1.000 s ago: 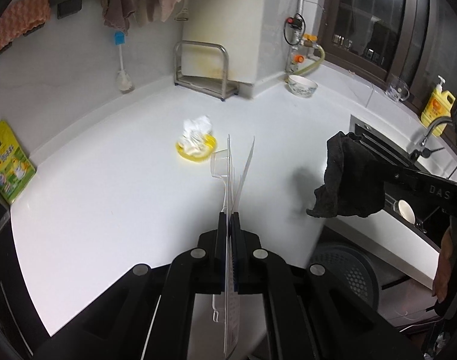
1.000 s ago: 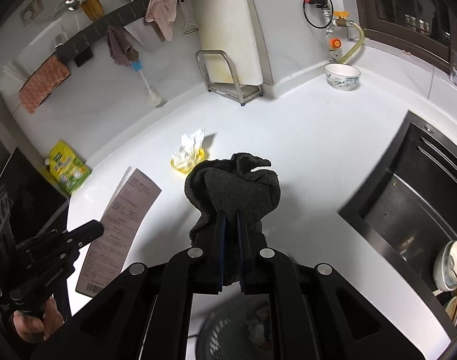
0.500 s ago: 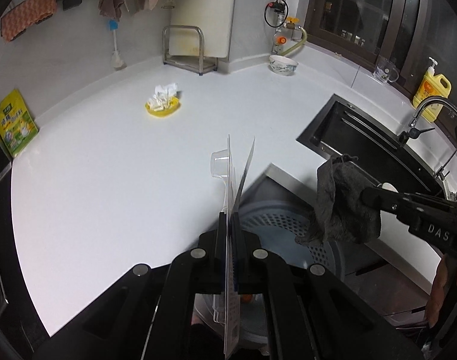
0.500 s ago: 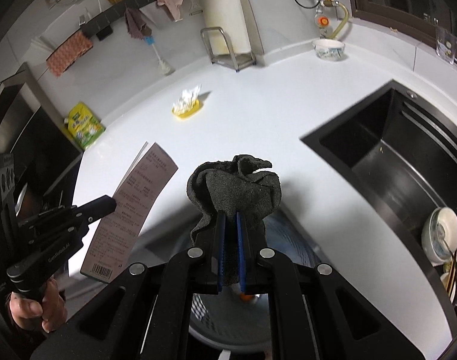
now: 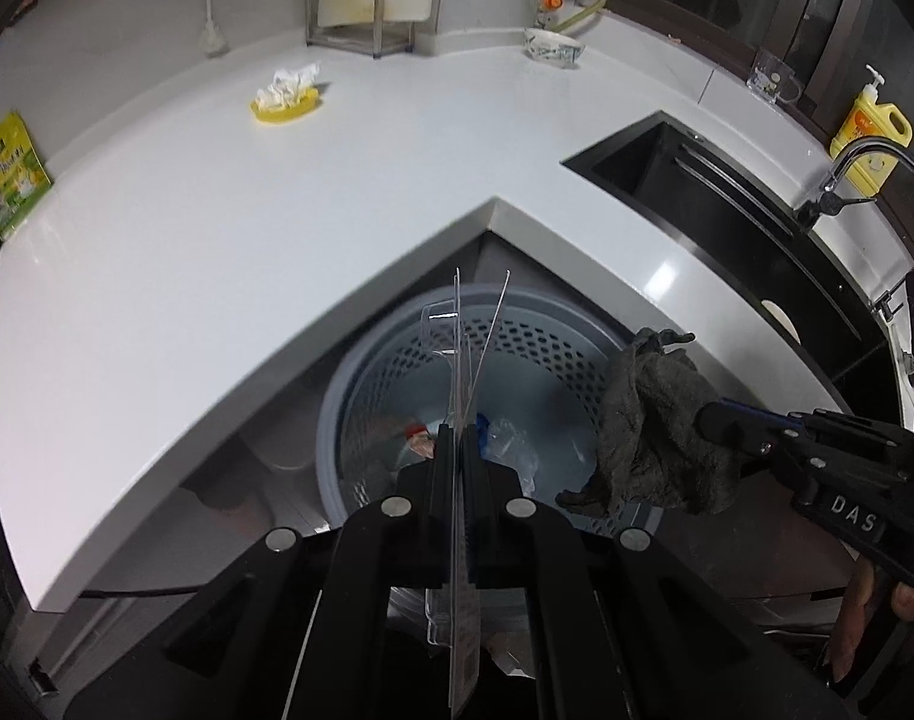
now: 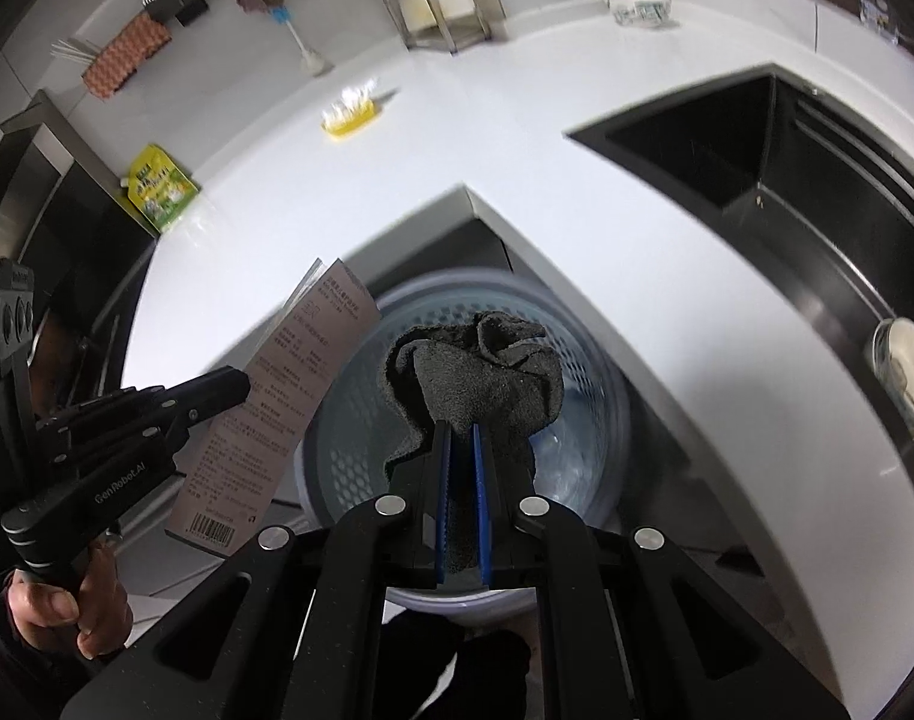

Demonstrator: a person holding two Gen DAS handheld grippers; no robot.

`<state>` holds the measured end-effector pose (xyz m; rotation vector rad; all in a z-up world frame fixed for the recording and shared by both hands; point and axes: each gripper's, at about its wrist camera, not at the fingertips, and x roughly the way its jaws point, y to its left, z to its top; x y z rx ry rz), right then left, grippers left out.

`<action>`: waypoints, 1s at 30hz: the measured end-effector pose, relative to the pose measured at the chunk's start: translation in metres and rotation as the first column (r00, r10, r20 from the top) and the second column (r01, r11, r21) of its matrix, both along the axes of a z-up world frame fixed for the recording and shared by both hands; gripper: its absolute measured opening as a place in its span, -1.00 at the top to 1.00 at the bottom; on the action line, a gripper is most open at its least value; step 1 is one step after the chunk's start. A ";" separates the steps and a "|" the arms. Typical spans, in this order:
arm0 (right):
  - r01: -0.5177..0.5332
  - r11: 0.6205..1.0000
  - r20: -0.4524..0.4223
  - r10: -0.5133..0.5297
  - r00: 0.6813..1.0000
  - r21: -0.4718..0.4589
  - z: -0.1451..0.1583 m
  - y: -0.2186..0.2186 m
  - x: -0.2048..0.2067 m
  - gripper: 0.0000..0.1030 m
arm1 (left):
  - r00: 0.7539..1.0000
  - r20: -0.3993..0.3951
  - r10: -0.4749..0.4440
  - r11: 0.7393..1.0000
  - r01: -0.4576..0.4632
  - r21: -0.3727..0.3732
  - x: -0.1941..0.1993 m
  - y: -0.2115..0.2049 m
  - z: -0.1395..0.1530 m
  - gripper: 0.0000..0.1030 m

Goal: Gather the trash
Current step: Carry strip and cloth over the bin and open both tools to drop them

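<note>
My left gripper [image 5: 457,438] is shut on a flat blister pack [image 5: 460,360], seen edge-on here. The right wrist view shows the pack's printed card with a barcode [image 6: 276,414] and the left gripper [image 6: 234,387] clamped on its edge. My right gripper [image 6: 460,438] is shut on a crumpled dark grey cloth [image 6: 475,378]. Both held things hang over a grey perforated bin [image 5: 517,324] that stands on the floor under the counter's corner, with some trash inside. The cloth [image 5: 655,438] hangs above the bin's right rim. A yellow dish of crumpled tissue [image 5: 285,99] sits far back on the counter.
The white counter [image 5: 216,228] wraps around the bin on both sides. A black sink [image 5: 697,180] with a faucet [image 5: 847,174] is on the right, and a yellow soap bottle [image 5: 871,132] stands behind it. A bowl [image 5: 553,48], a metal rack [image 5: 354,18] and a green pouch [image 5: 9,174] line the back.
Both grippers have drawn back from over the counter and sunk toward the bin, which now fills the lower middle of both views. Each still holds its item.
</note>
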<state>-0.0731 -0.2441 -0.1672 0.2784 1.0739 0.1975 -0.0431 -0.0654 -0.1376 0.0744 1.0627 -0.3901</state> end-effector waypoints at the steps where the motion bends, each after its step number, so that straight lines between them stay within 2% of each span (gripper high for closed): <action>1: 0.001 1.000 -0.009 -0.001 1.000 0.001 -0.005 -0.001 -0.001 0.86 | 1.000 -0.006 -0.002 1.000 0.002 0.002 -0.001 -0.002 -0.004 0.93; 8: 0.018 1.000 -0.061 -0.017 0.998 0.017 -0.032 -0.007 0.002 0.86 | 0.998 -0.060 -0.007 1.000 0.009 0.029 0.003 -0.016 -0.031 0.93; 20: 0.020 0.999 -0.048 -0.019 0.999 0.028 -0.035 -0.008 0.008 0.85 | 0.998 -0.056 0.003 0.999 -0.001 0.041 0.016 -0.022 -0.036 0.91; 22: 0.026 0.999 -0.045 -0.024 0.999 0.035 -0.034 -0.009 0.008 0.60 | 0.998 -0.055 0.011 0.999 -0.008 0.049 0.017 -0.020 -0.036 0.87; 23: 0.032 0.999 -0.042 -0.031 0.999 0.034 -0.033 -0.010 0.008 0.31 | 0.998 -0.056 0.015 0.999 -0.012 0.053 0.018 -0.019 -0.036 0.75; 24: 0.039 0.999 -0.036 -0.038 0.999 0.032 -0.032 -0.011 0.007 0.15 | 0.998 -0.057 0.019 0.998 -0.016 0.055 0.018 -0.018 -0.036 0.63; 25: 0.043 0.999 -0.030 -0.042 0.999 0.032 -0.031 -0.011 0.007 0.15 | 0.998 -0.056 0.027 0.998 -0.024 0.059 0.018 -0.017 -0.036 0.33; 26: 0.043 0.999 -0.032 -0.042 0.999 0.033 -0.031 -0.012 0.007 0.15 | 0.998 -0.050 0.035 0.998 -0.031 0.061 0.018 -0.016 -0.035 -0.12; 27: 0.045 0.998 -0.033 -0.044 0.998 0.033 -0.031 -0.012 0.007 0.15 | 0.998 -0.037 0.046 0.997 -0.043 0.060 0.017 -0.014 -0.034 -0.39; 30: 0.049 0.998 -0.039 -0.048 0.998 0.039 -0.032 -0.013 0.007 0.15 | 0.998 -0.024 0.056 0.997 -0.055 0.053 0.018 -0.010 -0.030 -0.41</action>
